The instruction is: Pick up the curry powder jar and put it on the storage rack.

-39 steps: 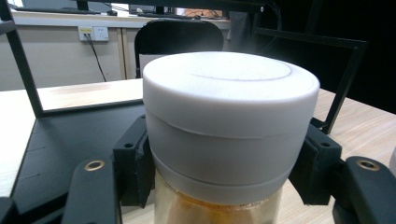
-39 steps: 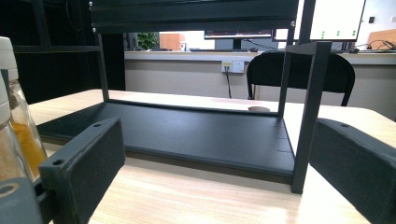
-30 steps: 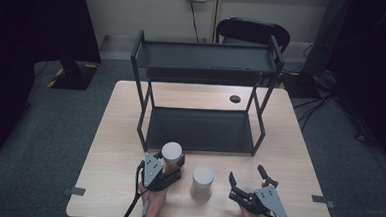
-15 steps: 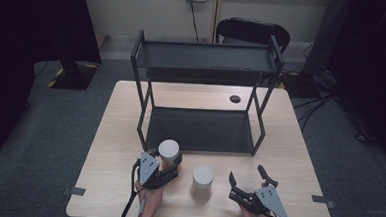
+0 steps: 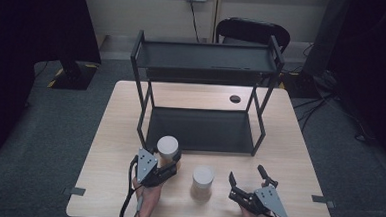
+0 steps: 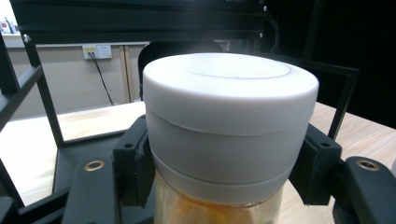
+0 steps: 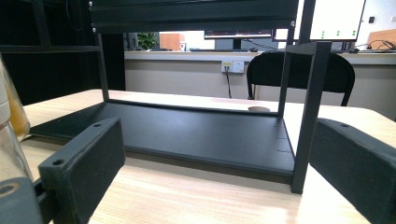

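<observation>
Left tool [image 5: 170,163] is clamping a white-lidded jar [image 5: 167,146] just before the black rack [image 5: 203,131]. Right tool [image 5: 247,180] is resting on the tabletop [image 5: 298,159], jaws standing wide, gripping nothing.

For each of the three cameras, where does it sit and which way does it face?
High view: above the person's side, looking forward and down on the table and black shelf rack; forearms, left gripper, right gripper.
Left gripper view: rides the left gripper, facing the rack; jaws clamp a white-lidded jar.
Right gripper view: low over the table, facing the rack's bottom shelf; open jaws.
Shared: the rack, the table, the chair.
</observation>
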### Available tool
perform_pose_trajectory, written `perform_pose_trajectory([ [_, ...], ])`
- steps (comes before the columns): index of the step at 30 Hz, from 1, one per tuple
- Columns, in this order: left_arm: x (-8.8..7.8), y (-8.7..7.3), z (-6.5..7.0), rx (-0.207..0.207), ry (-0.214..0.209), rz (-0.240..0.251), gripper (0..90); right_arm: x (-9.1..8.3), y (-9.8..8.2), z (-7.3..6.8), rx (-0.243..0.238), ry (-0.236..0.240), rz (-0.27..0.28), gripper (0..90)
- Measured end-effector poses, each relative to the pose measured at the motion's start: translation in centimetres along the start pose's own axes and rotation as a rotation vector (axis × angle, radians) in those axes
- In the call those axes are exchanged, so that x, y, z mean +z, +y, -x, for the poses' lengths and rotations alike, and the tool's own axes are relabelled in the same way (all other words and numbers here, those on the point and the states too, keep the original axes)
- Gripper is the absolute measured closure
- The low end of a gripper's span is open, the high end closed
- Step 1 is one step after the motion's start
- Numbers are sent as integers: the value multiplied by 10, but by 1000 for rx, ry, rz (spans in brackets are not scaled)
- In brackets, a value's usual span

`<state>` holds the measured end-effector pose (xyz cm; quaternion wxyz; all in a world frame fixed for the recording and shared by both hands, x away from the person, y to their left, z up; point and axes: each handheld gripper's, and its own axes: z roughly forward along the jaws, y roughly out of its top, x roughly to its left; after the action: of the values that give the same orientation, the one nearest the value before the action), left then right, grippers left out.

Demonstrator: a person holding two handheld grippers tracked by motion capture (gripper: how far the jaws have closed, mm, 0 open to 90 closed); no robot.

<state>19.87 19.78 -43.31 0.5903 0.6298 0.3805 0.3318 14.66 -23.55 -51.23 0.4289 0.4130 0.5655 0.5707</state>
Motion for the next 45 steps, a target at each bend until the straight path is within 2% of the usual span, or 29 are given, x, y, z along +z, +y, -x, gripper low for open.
perform_pose_trajectory([
  [8,-1,13,-3,10,-11,17,345,0,0,0,0,0,0,27],
  [12,1,19,-5,2,-12,30,345,0,0,0,0,0,0,26],
  [21,3,36,-4,34,-34,39,345,0,0,0,0,0,0,26],
  [23,5,46,-6,38,-46,36,345,0,0,0,0,0,0,26],
  [25,5,47,-6,40,-46,42,345,0,0,0,0,0,0,26],
  [29,7,61,-8,58,-63,49,345,0,0,0,0,0,0,26],
  [45,11,88,-15,73,-86,68,345,0,0,0,0,0,0,26],
])
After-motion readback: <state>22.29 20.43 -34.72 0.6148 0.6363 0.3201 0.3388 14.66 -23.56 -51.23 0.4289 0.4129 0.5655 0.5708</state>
